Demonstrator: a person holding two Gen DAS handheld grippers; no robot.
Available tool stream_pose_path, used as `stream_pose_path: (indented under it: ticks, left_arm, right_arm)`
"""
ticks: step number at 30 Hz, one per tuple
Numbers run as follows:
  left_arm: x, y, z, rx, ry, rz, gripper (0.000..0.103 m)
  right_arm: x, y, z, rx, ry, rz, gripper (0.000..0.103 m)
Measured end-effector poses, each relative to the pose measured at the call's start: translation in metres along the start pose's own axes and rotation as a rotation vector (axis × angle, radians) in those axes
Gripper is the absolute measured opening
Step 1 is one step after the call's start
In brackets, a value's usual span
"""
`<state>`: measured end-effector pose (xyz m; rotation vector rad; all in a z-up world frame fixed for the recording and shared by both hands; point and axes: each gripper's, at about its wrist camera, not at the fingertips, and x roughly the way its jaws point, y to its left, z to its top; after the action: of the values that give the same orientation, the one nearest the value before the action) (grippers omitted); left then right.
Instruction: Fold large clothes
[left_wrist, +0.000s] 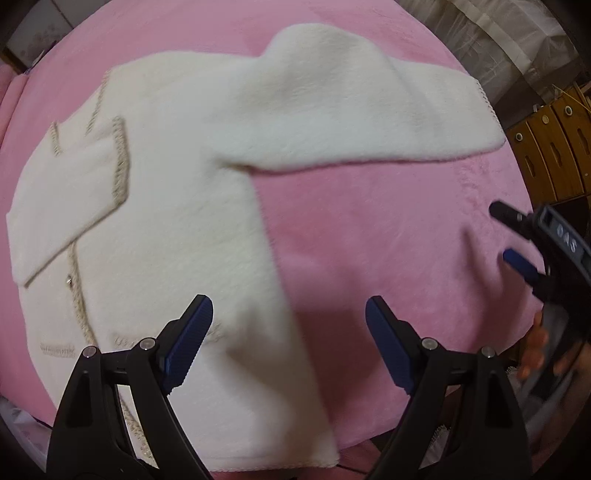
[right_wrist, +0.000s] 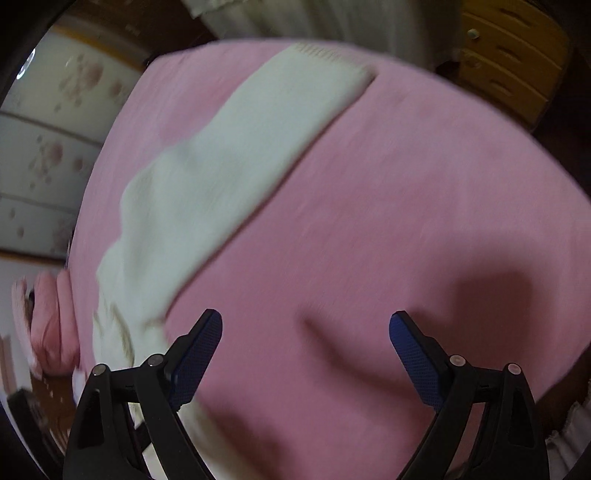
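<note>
A cream fuzzy cardigan (left_wrist: 177, 206) with beige trim lies flat on a pink blanket (left_wrist: 369, 229). One sleeve (left_wrist: 74, 192) is folded across its front. The other sleeve (left_wrist: 369, 125) stretches out to the right. My left gripper (left_wrist: 288, 301) hangs open over the cardigan's lower right edge, with nothing between its fingers. My right gripper (left_wrist: 503, 232) is open at the right over bare blanket, held by a hand (left_wrist: 535, 343). In the blurred right wrist view, the right gripper (right_wrist: 306, 315) is open above the blanket (right_wrist: 369, 221), with the outstretched sleeve (right_wrist: 229, 166) to its upper left.
Wooden drawers (left_wrist: 554, 147) stand past the blanket's right edge, below a pale curtain (left_wrist: 498, 29). A pink bundle (right_wrist: 51, 317) lies off the blanket's left side. A flower-patterned panel (right_wrist: 48, 129) stands beyond it.
</note>
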<state>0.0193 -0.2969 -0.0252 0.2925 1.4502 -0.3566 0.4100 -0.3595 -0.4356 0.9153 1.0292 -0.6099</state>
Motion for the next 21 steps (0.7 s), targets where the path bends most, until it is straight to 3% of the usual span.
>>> stream_pose_path:
  ticks: [2, 6, 9, 13, 15, 18, 19, 21]
  left_arm:
    - [0.01, -0.008, 0.012, -0.003, 0.02, 0.012, 0.083]
    - [0.079, -0.011, 0.069, -0.037, 0.062, 0.051, 0.083]
    - [0.089, -0.008, 0.078, -0.071, 0.073, 0.07, 0.083]
    - [0.094, -0.016, 0.089, -0.04, 0.039, 0.094, 0.083]
    - [0.103, -0.019, 0.096, -0.032, 0.023, 0.079, 0.083]
    - [0.109, -0.018, 0.097, -0.052, 0.018, 0.065, 0.083]
    - [0.108, -0.015, 0.095, -0.071, 0.02, 0.06, 0.083]
    - [0.11, -0.007, 0.092, -0.114, 0.022, 0.036, 0.083]
  right_arm:
    - [0.019, -0.007, 0.022, 0.039, -0.05, 0.018, 0.077]
    - [0.056, -0.019, 0.066, 0.079, -0.141, 0.086, 0.061]
    - [0.063, -0.028, 0.097, 0.075, -0.19, 0.156, 0.052]
    - [0.084, -0.028, 0.132, 0.085, -0.193, 0.176, 0.045]
    - [0.096, -0.027, 0.142, 0.102, -0.206, 0.187, 0.031]
    - [0.08, -0.046, 0.169, 0.116, -0.227, 0.205, 0.013]
    - [0.085, -0.044, 0.171, 0.118, -0.242, 0.208, 0.011]
    - [0.058, -0.057, 0.178, 0.114, -0.271, 0.195, 0.008]
